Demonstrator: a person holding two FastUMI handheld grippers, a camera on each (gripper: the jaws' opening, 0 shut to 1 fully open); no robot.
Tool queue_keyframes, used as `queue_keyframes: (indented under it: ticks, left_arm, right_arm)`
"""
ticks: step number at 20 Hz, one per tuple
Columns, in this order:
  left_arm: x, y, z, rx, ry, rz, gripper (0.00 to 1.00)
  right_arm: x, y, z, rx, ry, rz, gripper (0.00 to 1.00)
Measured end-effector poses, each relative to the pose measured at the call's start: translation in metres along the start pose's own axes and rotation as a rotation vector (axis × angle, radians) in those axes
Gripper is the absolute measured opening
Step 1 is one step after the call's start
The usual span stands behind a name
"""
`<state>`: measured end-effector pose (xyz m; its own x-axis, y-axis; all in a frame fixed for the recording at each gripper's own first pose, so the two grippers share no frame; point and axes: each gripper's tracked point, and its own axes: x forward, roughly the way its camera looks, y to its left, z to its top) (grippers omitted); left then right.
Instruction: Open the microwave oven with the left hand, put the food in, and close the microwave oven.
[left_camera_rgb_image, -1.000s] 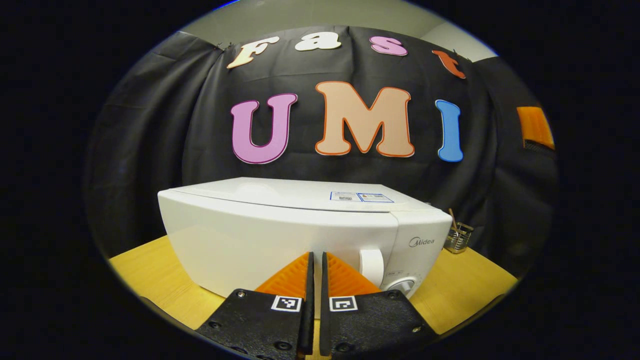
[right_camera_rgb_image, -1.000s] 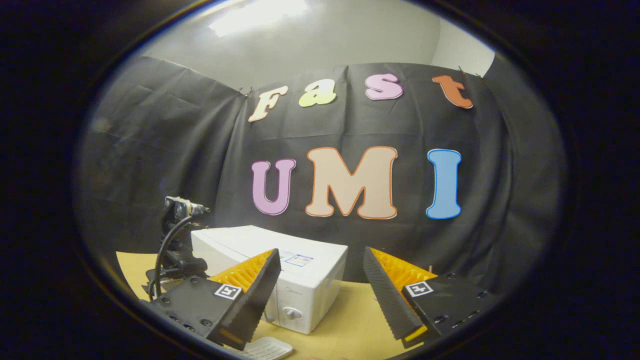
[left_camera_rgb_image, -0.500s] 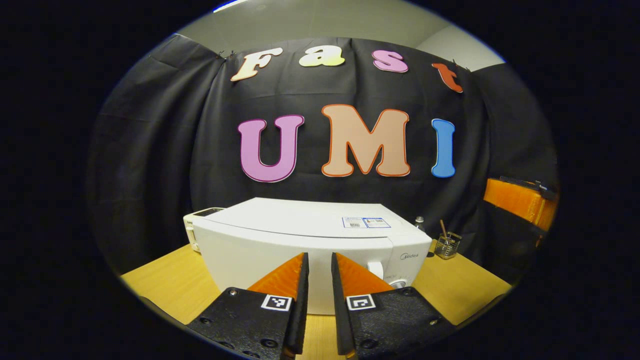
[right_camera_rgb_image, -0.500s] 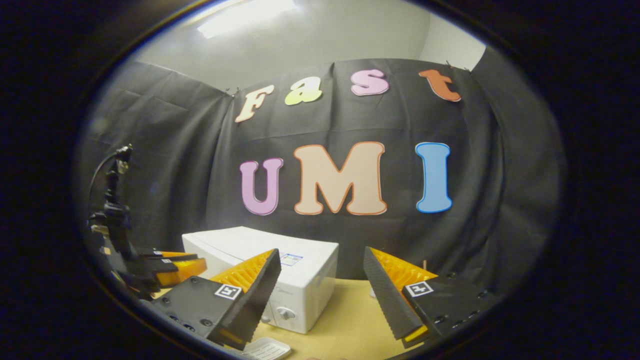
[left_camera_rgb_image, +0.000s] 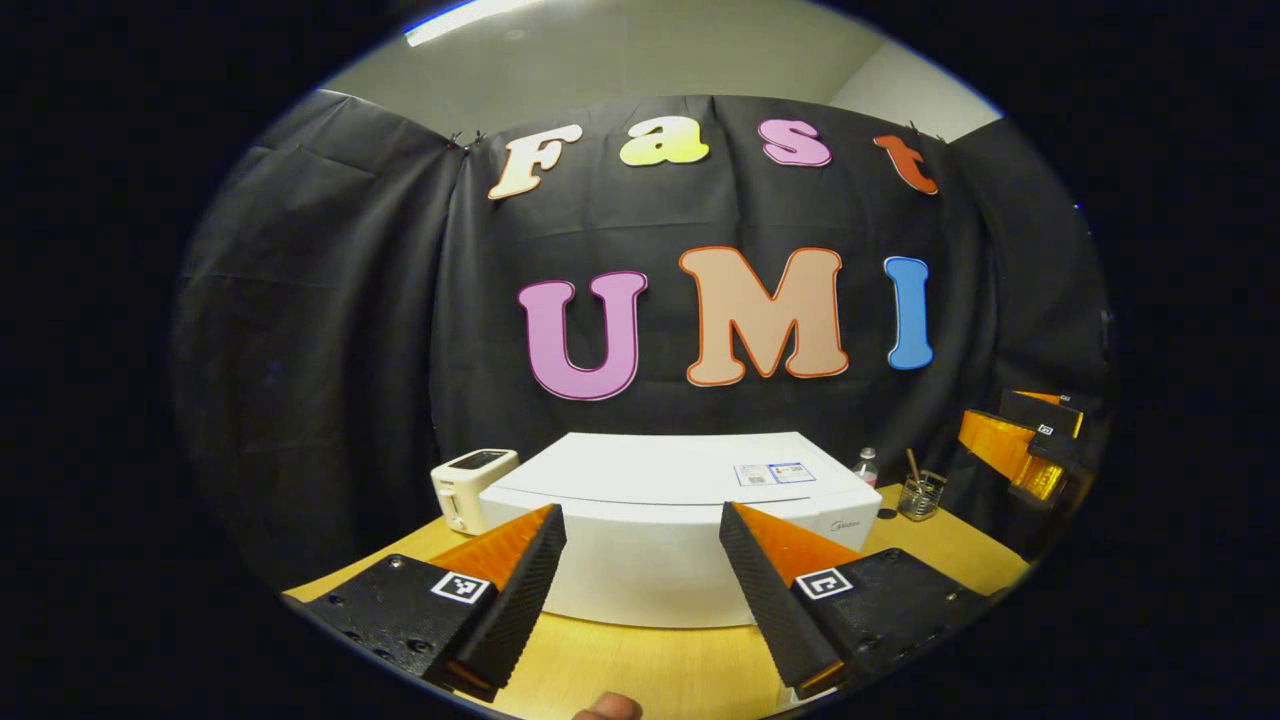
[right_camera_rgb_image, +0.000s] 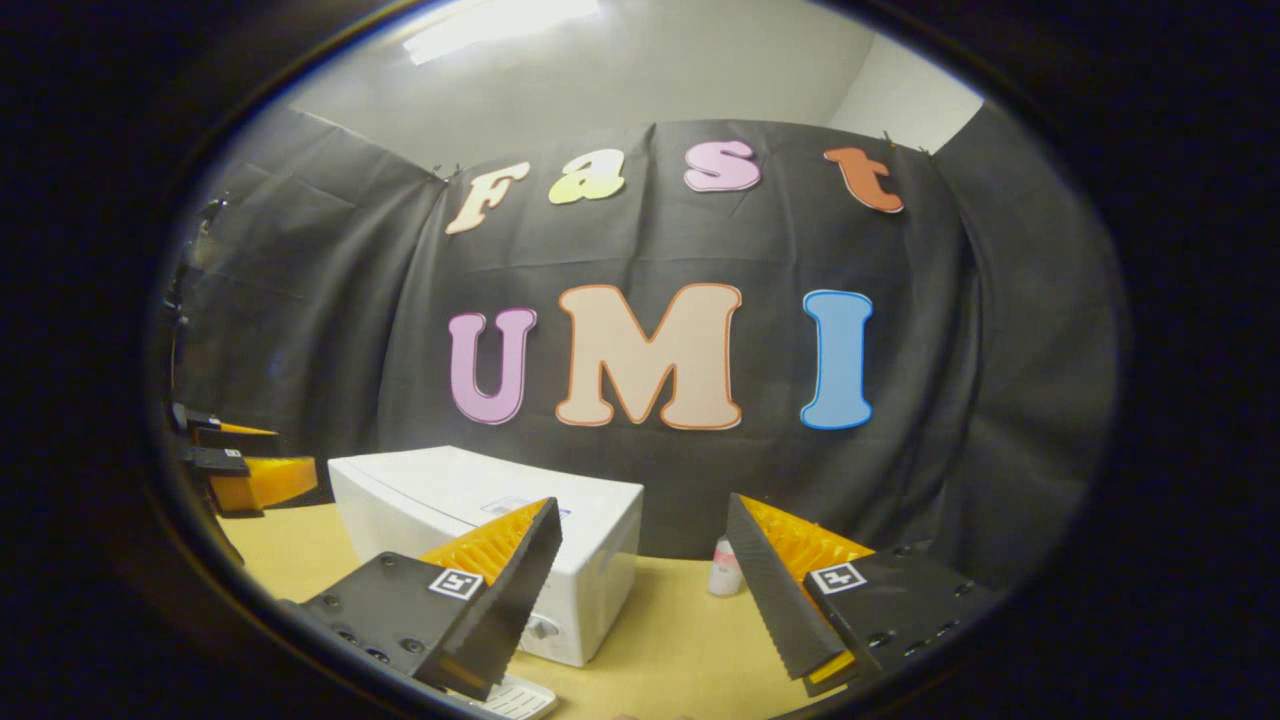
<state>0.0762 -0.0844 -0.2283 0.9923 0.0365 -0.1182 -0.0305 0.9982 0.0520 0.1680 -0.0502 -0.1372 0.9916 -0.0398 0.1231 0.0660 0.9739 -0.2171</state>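
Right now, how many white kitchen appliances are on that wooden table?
2: a white boxy microwave oven mid-table with its door shut, and a small white toaster beside its left end. Others may be hidden behind it.

1 microwave (left_camera_rgb_image: 650, 560), white, door shut, table centre.
1 toaster (left_camera_rgb_image: 470, 487), white, at microwave's 9 o'clock in left gripper view.
1 small bottle (left_camera_rgb_image: 866, 466), at microwave's 3 o'clock.
1 glass jar (left_camera_rgb_image: 920, 497) w/ 1 stick in it, just beside bottle.
1 table (left_camera_rgb_image: 640, 670), wood.
2 grippers: left (left_camera_rgb_image: 640, 610), right (right_camera_rgb_image: 640, 610), both w/ fingers apart.
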Motion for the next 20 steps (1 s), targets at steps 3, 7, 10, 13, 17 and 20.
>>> queue_keyframes:
  ticks: [3, 7, 10, 13, 17, 20]
  left_arm:
    - [-0.009, 0.015, 0.008, 0.024, -0.03, 0.046, 0.95]
    - [-0.013, 0.019, 0.005, 0.013, -0.026, 0.051, 0.95]
    - [-0.014, 0.03, 0.003, 0.025, -0.024, 0.082, 0.96]
    - [-0.015, 0.037, 0.002, 0.027, -0.022, 0.109, 0.97]
    - [-0.012, 0.037, 0.002, 0.027, -0.024, 0.115, 0.98]
    - [-0.011, 0.036, 0.003, 0.031, -0.027, 0.114, 0.98]
  right_arm:
    - [0.002, 0.004, -0.002, 0.009, 0.01, 0.018, 0.96]
    - [0.004, 0.004, -0.006, 0.016, 0.024, 0.013, 0.96]
    - [0.001, 0.006, -0.002, 0.016, 0.013, 0.017, 0.96]
    - [-0.003, 0.007, 0.002, 0.014, 0.0, 0.022, 0.96]
    - [-0.003, 0.007, 0.0, 0.019, 0.003, 0.025, 0.96]
    - [0.001, 0.006, -0.003, 0.018, 0.014, 0.022, 0.96]
